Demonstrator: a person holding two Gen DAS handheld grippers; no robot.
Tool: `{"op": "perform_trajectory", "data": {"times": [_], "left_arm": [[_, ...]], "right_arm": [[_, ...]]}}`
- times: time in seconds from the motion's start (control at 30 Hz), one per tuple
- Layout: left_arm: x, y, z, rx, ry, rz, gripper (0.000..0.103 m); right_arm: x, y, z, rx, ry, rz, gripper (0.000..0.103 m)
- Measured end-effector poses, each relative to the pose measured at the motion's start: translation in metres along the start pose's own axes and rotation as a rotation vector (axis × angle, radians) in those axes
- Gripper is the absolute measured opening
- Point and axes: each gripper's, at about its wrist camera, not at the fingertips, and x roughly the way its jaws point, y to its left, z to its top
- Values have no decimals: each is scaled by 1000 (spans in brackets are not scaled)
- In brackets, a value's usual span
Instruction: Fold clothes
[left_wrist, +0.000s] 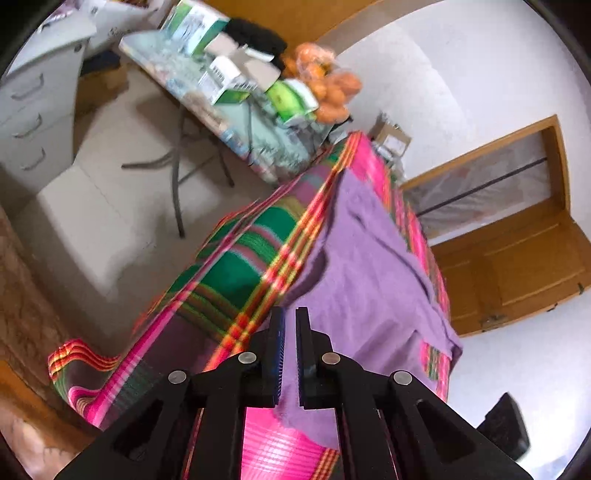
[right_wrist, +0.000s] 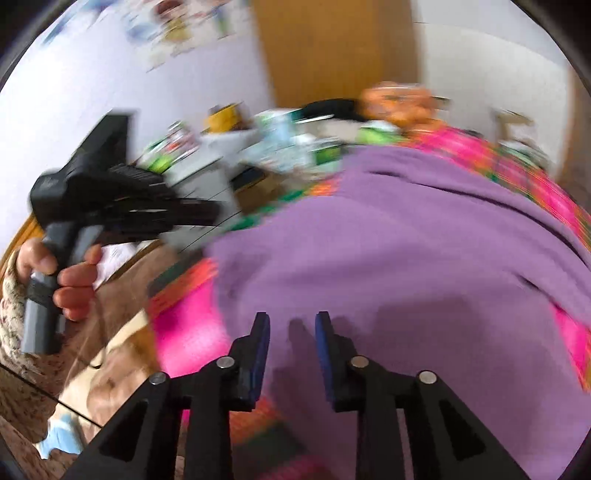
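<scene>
Both grippers hover over a purple garment (left_wrist: 373, 266) spread on the striped cloth's near edge. Left gripper (left_wrist: 290, 354) nearly shut, right gripper (right_wrist: 291, 354) parted, both empty; either could snag the striped cloth (left_wrist: 236, 273) beneath.

The purple garment (left_wrist: 373, 266) lies flat on the striped cloth (left_wrist: 236, 273), so the room above it is free out to 12 o'clock. At 11 o'clock a cluttered side table (left_wrist: 207, 110) with boxes (left_wrist: 221, 74) and a bag of oranges (left_wrist: 321, 85) stands against the far end. At 9 o'clock the floor (left_wrist: 110, 177) is bare. In the right wrist view the left gripper (right_wrist: 207, 214) and hand (right_wrist: 74, 284) fill the 9 o'clock side.
</scene>
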Motion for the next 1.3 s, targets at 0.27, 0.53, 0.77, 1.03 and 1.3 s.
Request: {"op": "perform_trajectory", "data": {"times": [0.27,0.53,0.77,1.03,1.3], "left_arm": [[19,-48,-30,113,60,-15,15],[57,-83,-73,208,188,-13,15],[66,-75,-93,203,237,4,15],[62,-56,-107,138,218,-40,18],[65,-63,-111,146,218,-7,18]], "right_arm": [[-75,-132,-72,386,-44,-302,30],[-123,-138,-146,397,-74,-358,30],[-197,-171,-193,543,-175,-544,30],[-272,-254,-260,889,-233,-855,37],[-271,-288,-271,990,-253,-857,41]]}}
